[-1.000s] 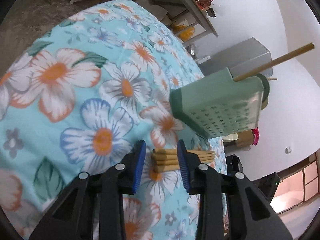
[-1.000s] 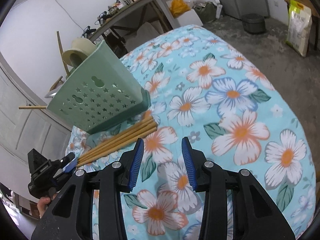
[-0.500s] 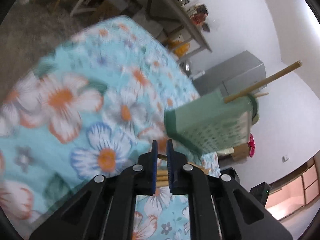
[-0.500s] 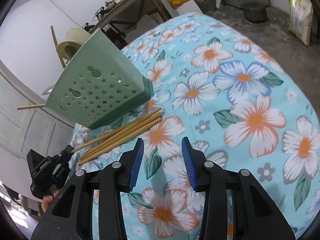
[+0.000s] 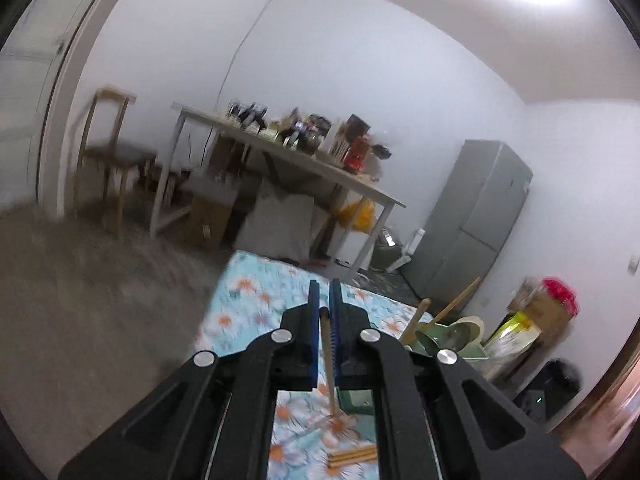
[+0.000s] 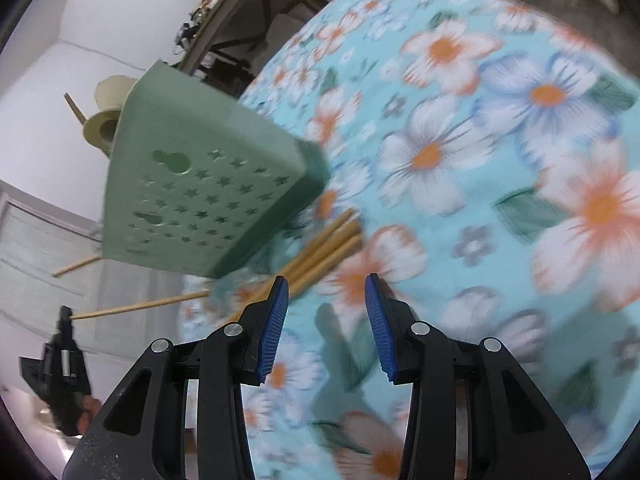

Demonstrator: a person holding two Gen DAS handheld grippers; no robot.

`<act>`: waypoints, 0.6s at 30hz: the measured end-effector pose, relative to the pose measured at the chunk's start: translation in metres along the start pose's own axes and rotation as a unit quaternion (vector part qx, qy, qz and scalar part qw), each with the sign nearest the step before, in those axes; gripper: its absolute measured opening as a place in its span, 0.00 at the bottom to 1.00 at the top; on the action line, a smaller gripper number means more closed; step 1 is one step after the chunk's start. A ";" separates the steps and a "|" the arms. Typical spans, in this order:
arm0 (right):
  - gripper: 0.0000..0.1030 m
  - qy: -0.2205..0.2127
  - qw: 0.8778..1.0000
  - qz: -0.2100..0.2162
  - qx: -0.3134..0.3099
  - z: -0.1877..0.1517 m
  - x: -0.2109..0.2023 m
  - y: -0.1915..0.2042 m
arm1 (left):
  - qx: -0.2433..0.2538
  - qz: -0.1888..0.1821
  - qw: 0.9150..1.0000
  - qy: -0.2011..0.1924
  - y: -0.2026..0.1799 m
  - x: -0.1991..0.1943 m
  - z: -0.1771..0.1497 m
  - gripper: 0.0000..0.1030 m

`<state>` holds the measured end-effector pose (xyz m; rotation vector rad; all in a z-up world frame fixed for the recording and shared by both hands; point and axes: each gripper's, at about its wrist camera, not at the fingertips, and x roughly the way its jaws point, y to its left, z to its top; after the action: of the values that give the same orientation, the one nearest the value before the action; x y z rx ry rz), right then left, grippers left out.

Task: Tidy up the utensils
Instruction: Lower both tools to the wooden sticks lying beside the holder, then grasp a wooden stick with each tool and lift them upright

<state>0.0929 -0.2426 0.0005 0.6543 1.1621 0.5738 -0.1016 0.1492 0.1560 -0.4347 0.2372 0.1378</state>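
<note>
My left gripper [image 5: 325, 292] is shut on one wooden chopstick [image 5: 329, 364], which hangs down between its blue pads above the floral cloth [image 5: 248, 300]. In the right wrist view the same chopstick [image 6: 140, 306] runs from the left gripper [image 6: 66, 316] toward the table. Several more chopsticks [image 6: 328, 240] lie bundled on the cloth beside the green perforated utensil holder [image 6: 200, 200]. My right gripper [image 6: 326, 280] hovers open just in front of the bundle, with nothing between its pads. The holder [image 5: 440, 344] has sticks and a cream cup poking out of its top.
Beyond the floral table stand a cluttered white work table [image 5: 288, 160], a wooden chair [image 5: 108, 152] and a grey fridge [image 5: 480, 216]. Boxes and bags [image 5: 540, 320] sit at the right. The table's far edge [image 5: 256, 258] drops to a grey floor.
The left gripper closed on one chopstick from the bundle and lifted it high, swinging from looking down at the table to looking across the room. The right gripper dropped closer to the remaining chopsticks.
</note>
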 end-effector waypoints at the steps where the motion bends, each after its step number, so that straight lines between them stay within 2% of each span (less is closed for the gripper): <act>1: 0.38 0.012 1.000 0.018 0.016 0.000 0.007 -0.002 | 0.006 -0.003 1.000 -0.002 -0.005 0.001 0.000 0.04; 4: 0.33 0.011 0.999 0.026 0.032 0.002 0.014 -0.004 | 0.013 -0.015 1.000 -0.003 -0.014 0.007 0.000 0.04; 11: 0.31 -0.010 0.998 0.034 0.042 0.007 0.019 -0.002 | -0.003 -0.035 0.999 -0.003 -0.015 0.020 0.002 0.04; 15: 0.14 -0.020 0.998 0.030 0.044 0.012 0.027 -0.006 | -0.004 -0.035 0.999 0.005 -0.013 0.024 0.000 0.04; 18: 0.14 -0.026 0.998 0.039 0.047 0.014 0.025 -0.009 | 0.001 -0.031 0.999 0.005 -0.012 0.022 -0.002 0.04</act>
<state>0.1141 -0.2332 -0.0191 0.7936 1.1237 0.5663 -0.0783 0.1391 0.1531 -0.4399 0.2328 0.0739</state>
